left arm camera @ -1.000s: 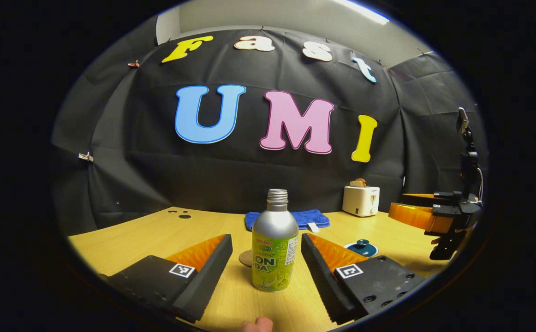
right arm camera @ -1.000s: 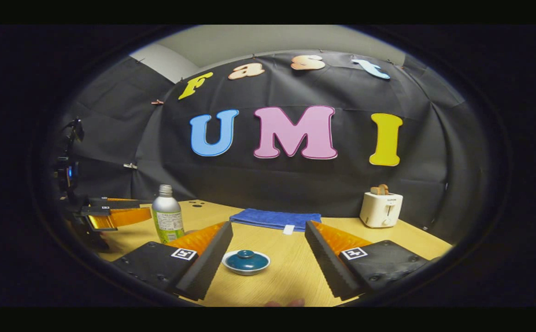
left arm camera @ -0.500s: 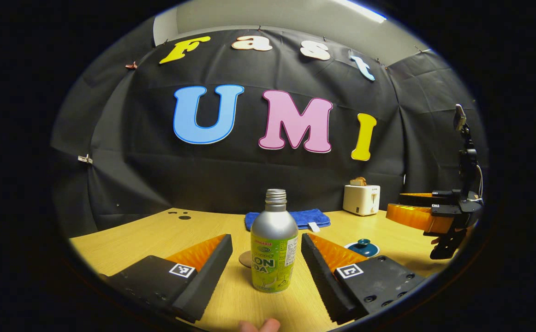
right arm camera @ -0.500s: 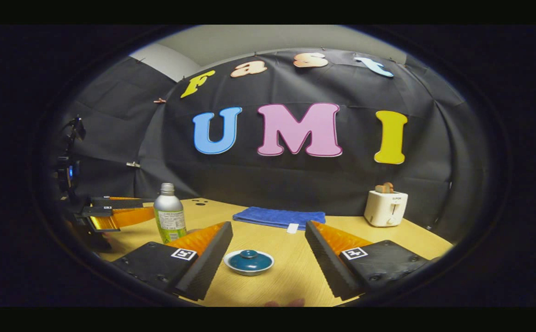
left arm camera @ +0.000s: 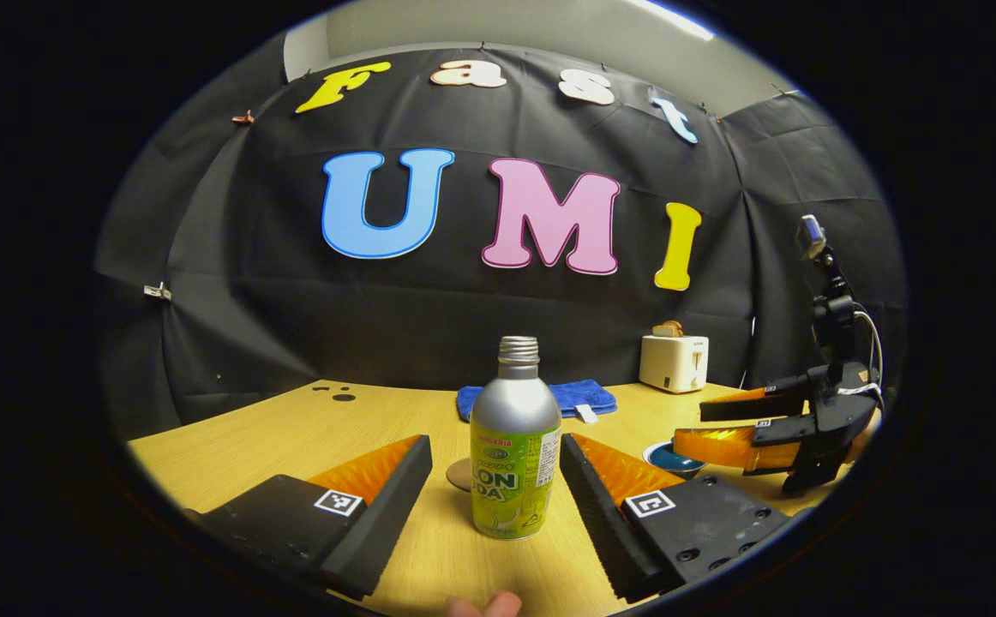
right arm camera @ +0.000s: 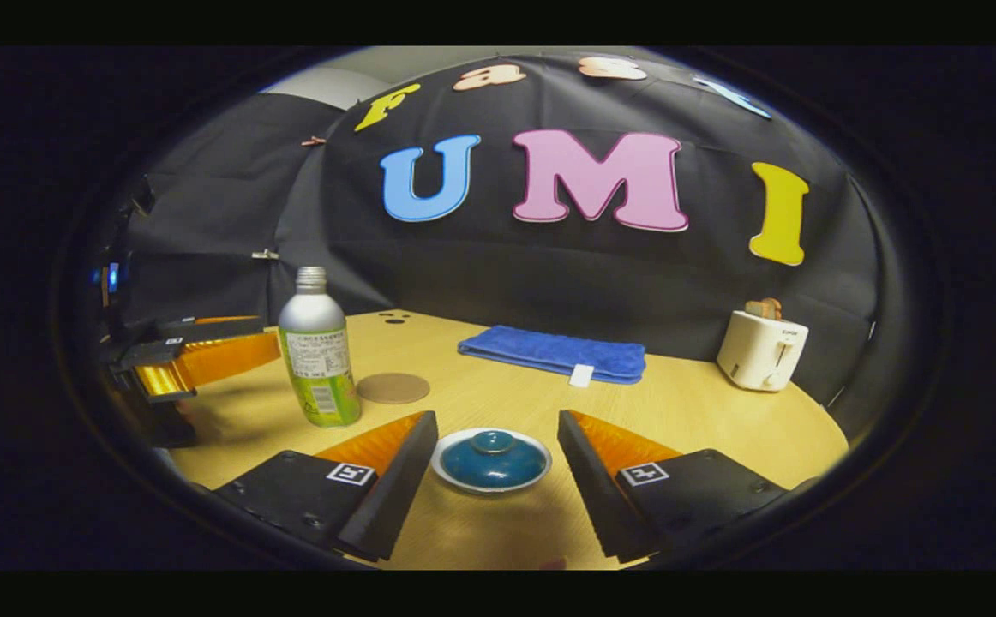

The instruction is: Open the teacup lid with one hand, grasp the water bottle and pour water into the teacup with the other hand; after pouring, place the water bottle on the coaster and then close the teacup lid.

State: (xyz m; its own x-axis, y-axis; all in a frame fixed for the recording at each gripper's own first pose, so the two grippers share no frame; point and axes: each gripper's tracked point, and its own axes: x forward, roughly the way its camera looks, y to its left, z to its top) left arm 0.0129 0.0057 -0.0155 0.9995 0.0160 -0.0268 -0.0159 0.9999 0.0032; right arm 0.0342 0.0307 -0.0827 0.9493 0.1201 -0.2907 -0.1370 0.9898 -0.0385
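I am seeing nothing done yet — the teacup (right arm camera: 491, 461) is sitting lidded on the tabletop (right arm camera: 704, 411) at 12 o'clock between my right gripper (right arm camera: 491, 446)'s wide, empty jaws, and the water bottle (left arm camera: 514, 446) is standing untouched between my left gripper (left arm camera: 495, 463)'s jaws, equally wide and empty. The right gripper view is giving me the whole coaster (right arm camera: 393, 388), bare, at the bottle's 2 o'clock — in the left gripper view the bottle is hiding most of it.

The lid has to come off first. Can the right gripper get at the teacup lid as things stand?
Probably yes. In the right gripper view the right gripper is open, with the teacup lid lying between its two fingers and nothing on the table in the way.
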